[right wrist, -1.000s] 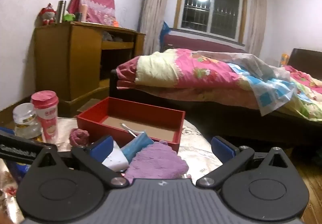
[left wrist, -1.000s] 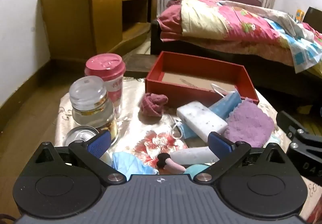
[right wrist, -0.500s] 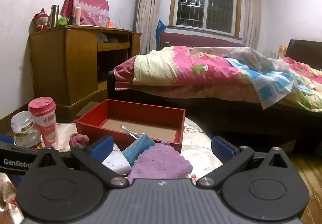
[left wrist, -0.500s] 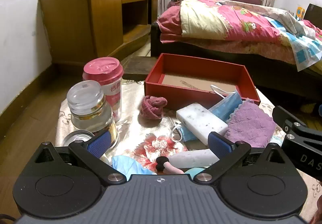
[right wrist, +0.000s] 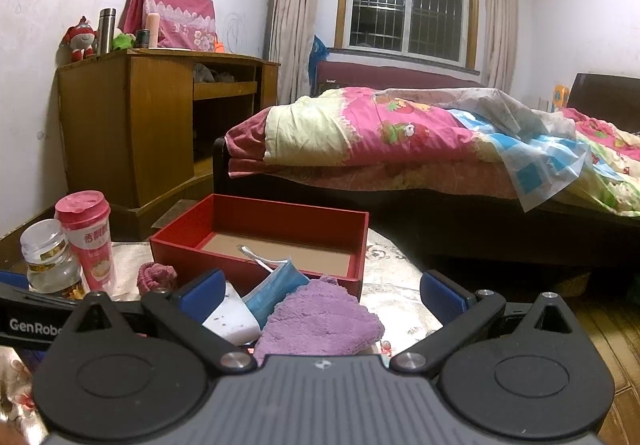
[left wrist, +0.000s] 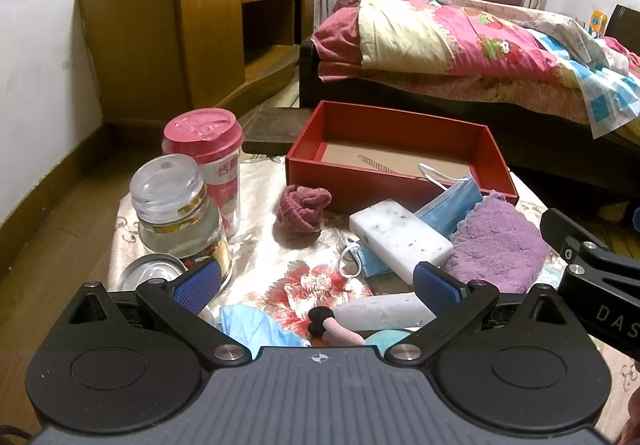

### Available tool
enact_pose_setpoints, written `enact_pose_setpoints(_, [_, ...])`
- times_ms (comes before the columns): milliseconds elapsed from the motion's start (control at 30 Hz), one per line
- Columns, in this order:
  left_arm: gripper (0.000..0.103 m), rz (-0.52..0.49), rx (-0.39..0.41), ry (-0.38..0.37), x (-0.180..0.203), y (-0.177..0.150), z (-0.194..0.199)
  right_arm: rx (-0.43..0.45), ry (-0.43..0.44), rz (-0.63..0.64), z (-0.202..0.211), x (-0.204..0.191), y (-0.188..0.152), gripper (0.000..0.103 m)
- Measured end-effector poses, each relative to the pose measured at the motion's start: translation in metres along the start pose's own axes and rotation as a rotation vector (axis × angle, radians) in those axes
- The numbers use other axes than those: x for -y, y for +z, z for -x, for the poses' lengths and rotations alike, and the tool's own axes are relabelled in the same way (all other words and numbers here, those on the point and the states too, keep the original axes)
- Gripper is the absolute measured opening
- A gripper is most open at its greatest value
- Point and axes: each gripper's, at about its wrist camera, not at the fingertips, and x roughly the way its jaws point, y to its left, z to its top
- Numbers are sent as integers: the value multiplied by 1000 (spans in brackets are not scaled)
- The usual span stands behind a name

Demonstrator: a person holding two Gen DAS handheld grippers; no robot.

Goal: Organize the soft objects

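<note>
A red box stands at the back of a small cloth-covered table, open and nearly empty. In front of it lie a dark pink knit ball, a blue face mask, a white block and a purple towel. My left gripper is open above the near table edge, over another blue mask. My right gripper is open, low, with the purple towel between its fingers but not held. The red box also shows in the right wrist view.
A glass jar, a pink-lidded cup and a metal lid stand at the left. A white tube and a small pink-and-black item lie near me. A bed and a wooden cabinet stand behind.
Both grippers have drawn back and risen slightly, so the table objects sit a little farther off. Nothing was grasped or moved.
</note>
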Motion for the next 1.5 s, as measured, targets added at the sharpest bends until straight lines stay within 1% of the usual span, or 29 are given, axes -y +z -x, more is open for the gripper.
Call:
enact_pose_setpoints(700, [97,-1,-2,0,0,-1,0,10,0,1,0,0,-2,84])
enact_pose_setpoints(1233, [97,6,-11,-12,-5,-2,1,18,18,12,2,0,-2,84])
enact_pose_setpoints(1333, [97,-18,-11,-10,-6,-4,2,22,24,19,3,0,-2,84])
enact_pose_setpoints(1400, [97,-34,-20,-1,-9,-8,2,16,32,35,6,1,-5,84])
enact_pose_setpoints(1500, [97,-22,-66,-13,-21,-17,0,-18,56,76,9,2,-14,84])
